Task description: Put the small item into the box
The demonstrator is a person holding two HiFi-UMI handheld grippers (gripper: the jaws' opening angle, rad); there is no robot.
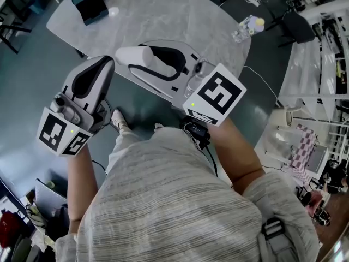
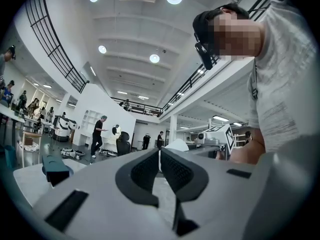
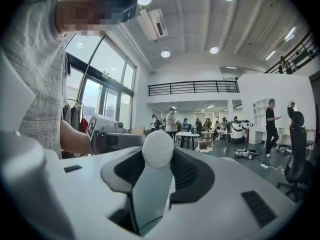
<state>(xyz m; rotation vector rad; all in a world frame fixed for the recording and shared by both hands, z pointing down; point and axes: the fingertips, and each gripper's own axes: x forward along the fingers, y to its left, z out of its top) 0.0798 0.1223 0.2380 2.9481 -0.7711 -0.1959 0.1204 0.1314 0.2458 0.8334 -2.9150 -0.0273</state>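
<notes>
Head view: the white cylinder [image 1: 140, 58] lies lengthwise between the right gripper's [image 1: 162, 64] wide-set jaws, clamped, with its end past their tips. The dark box [image 1: 90, 5] sits on the table [image 1: 163, 15], well beyond.

Left gripper view: the left gripper [image 2: 160, 155] has its jaws together and empty, and the box is to their left.

Right gripper view: both pads press the cylinder's sides.

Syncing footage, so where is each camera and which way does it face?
Head view: on the head, steeply down at grey table; torso, forearms, left gripper, right gripper.
Left gripper view: on left gripper, along shut jaws into the hall; torso.
Right gripper view: on right gripper, along jaws clamping white cylinder; torso.
Shared: head and right gripper views show the cylinder.
</notes>
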